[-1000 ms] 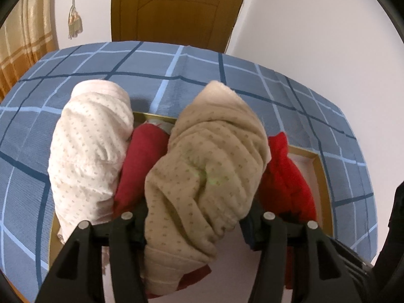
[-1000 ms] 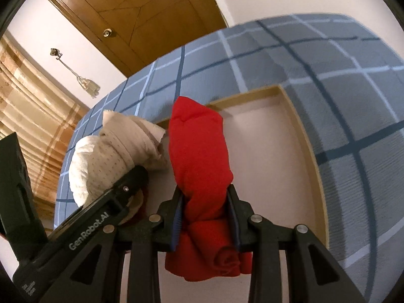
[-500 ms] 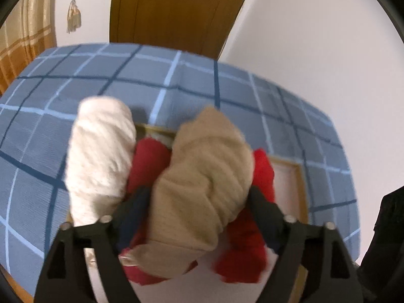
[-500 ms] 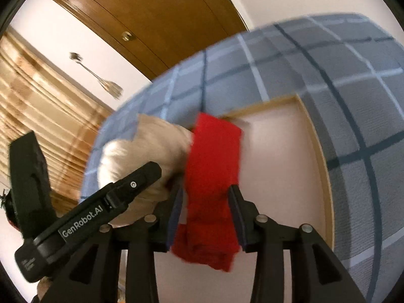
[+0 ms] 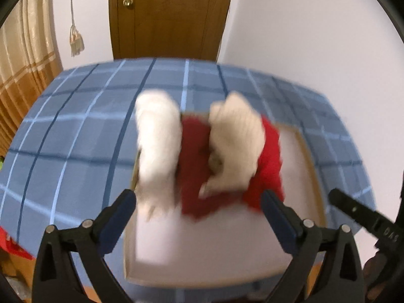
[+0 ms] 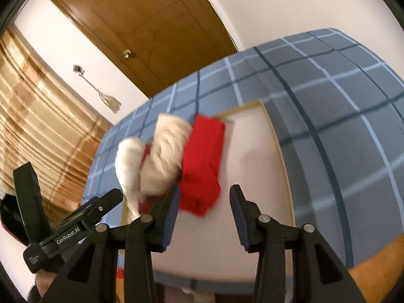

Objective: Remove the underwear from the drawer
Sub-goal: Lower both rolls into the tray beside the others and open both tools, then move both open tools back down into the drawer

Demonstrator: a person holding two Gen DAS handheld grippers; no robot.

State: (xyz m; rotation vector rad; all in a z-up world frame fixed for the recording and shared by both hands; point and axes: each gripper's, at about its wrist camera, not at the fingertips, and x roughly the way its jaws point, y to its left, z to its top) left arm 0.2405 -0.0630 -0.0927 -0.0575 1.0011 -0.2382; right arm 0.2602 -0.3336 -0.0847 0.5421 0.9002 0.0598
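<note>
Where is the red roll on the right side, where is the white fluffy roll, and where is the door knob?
red roll (image 6: 204,161): right wrist view, on its middle fold.
white fluffy roll (image 5: 157,146): left wrist view, on its middle.
door knob (image 5: 128,1): left wrist view, on the round knob itself.

Both tools (image 5: 198,203) (image 6: 204,203) let go of their rolled underwear (image 5: 234,146) and lifted away.

Bright, even indoor light; centre motion-blurred, fisheye bends edges, dark corners.
</note>
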